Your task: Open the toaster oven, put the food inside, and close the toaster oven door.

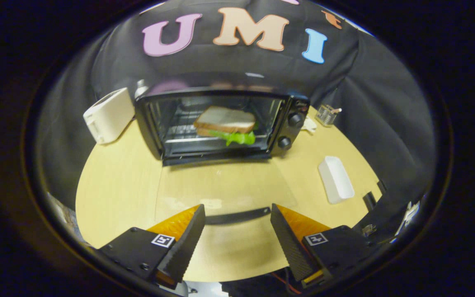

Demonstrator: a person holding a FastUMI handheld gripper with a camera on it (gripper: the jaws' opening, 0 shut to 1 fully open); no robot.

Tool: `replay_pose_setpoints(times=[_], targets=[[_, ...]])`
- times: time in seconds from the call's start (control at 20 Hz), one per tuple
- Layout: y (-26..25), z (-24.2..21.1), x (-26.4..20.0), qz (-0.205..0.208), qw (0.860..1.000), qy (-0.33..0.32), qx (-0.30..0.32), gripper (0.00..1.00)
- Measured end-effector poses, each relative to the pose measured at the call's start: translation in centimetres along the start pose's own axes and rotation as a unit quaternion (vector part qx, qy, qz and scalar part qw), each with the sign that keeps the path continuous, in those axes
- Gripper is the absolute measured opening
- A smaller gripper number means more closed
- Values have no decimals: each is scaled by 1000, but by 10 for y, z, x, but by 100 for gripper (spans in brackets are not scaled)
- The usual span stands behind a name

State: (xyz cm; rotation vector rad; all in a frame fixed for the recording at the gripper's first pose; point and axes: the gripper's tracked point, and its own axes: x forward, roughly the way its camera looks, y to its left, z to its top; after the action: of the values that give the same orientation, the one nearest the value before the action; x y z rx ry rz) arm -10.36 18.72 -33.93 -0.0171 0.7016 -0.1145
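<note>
Tongs (237,214) gape wide and empty just above the door handle (237,216). Beyond, the sandwich (226,123) lies inside the open oven (221,123) on the desk (118,185).

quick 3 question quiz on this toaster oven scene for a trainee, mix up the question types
1. True or false: the sandwich already lies on the rack inside the toaster oven.
2. Multiple choice: the oven's glass door is A) shut upright, B) folded down flat toward the gripper, C) taken off and set beside the white toaster.
3. Short answer: what are the gripper's fingers doing, and what lies between their tips?

Key
1. True.
2. B; its dark handle lies just ahead of the fingers.
3. They are open and grip nothing; the door handle crosses the gap between the tips, with the wooden table below.
</note>
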Motion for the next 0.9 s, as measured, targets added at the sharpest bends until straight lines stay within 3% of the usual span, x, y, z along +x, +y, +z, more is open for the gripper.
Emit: replay_pose_setpoints(times=[0.4,0.9], targets=[[30,-55,38,43,997,50,-44,93],[27,-44,57,29,994,45,-96,88]])
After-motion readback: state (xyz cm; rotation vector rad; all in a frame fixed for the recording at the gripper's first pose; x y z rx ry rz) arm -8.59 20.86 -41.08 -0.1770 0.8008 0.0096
